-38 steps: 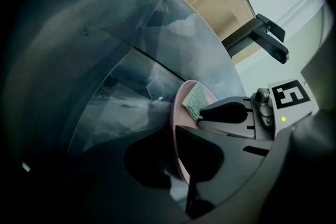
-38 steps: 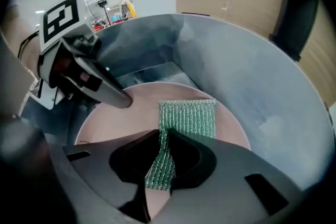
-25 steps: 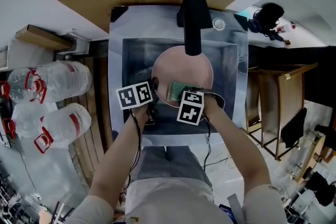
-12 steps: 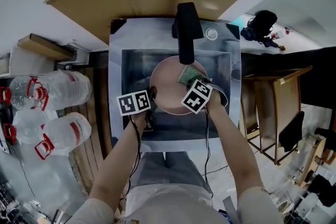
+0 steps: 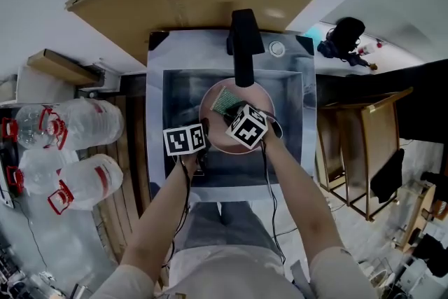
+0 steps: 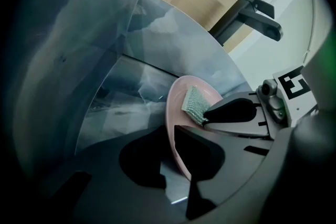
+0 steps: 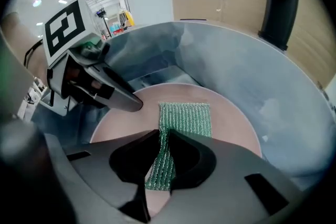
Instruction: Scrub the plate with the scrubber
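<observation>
One steel sink (image 5: pixel 155 115) (tan board (image 5: pixel 189 0) behind), left gripper (image 6: pixel 169 139) loosening on plate (image 6: pixel 179 101) rim, right gripper (image 7: pixel 164 134) pinching scrubber (image 7: pixel 185 118).

You've got a black faucet (image 5: pixel 243 45) at top centre, a cardboard sheet (image 5: pixel 189 0) above it, and water jugs (image 5: pixel 77 126) at left.

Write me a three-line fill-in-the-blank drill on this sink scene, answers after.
The right tongs clamp a green ____.
It rests on a plate coloured ____.
The plate lies inside a metal ____.
Missing words: scrubber; pink; sink.
</observation>
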The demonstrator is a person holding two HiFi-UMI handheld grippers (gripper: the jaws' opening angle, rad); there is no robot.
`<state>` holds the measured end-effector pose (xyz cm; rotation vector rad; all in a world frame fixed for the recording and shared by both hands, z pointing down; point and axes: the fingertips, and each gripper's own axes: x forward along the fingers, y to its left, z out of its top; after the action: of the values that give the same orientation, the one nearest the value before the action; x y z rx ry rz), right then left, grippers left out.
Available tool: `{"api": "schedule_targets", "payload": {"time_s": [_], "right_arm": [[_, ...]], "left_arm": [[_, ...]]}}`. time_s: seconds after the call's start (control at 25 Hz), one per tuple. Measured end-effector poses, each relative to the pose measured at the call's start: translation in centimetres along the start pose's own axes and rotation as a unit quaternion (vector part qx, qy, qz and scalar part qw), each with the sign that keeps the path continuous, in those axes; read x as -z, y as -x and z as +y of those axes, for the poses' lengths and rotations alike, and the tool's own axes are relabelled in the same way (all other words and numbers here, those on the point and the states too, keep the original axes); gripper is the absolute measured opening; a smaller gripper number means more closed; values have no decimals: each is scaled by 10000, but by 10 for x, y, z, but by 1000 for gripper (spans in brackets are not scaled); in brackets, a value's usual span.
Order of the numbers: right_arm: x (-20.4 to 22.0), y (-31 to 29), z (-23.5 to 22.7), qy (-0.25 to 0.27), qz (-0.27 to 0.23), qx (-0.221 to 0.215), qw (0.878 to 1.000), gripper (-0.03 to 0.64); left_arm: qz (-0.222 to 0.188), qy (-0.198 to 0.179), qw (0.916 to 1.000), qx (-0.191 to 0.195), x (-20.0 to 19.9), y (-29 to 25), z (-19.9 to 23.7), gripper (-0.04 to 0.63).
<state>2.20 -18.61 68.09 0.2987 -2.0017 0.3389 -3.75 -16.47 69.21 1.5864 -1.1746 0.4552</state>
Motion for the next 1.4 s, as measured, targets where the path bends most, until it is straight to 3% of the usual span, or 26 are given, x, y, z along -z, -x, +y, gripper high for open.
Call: {"api": "schedule_targets", "payload": {"time_s": [0.16,0.32,0.48,0.72,0.88,1.04,1.4], "right_arm": [[-8,30,7,-826,-453,314,9951,84],[-18,72,16,-1503,-1212,398,9804,83],[-29,115,25,-1970,-1780,403,9633,81],[-57,188,39,-2040,-2541,456,9443,81],[-82,248,46,-1982,-3166,498,9263,81],[-106,312,55,-1784,-3747,727,9069,81],[-143,424,90,-1096,-4607,1394,8697,81]], "left_arm": [[-10,-274,9996,51,0,12,-12,147],[-210,-541,9983,11,-5,30,-19,147],[-472,-1062,9932,-111,-19,62,-31,114],[-914,-1804,9793,-15,-50,125,-67,74],[-1245,-2504,9601,-32,-71,168,-95,64],[-1935,-2893,9374,-109,-100,225,-124,45],[-3250,-3670,8716,-9,-141,334,-192,32]]}}
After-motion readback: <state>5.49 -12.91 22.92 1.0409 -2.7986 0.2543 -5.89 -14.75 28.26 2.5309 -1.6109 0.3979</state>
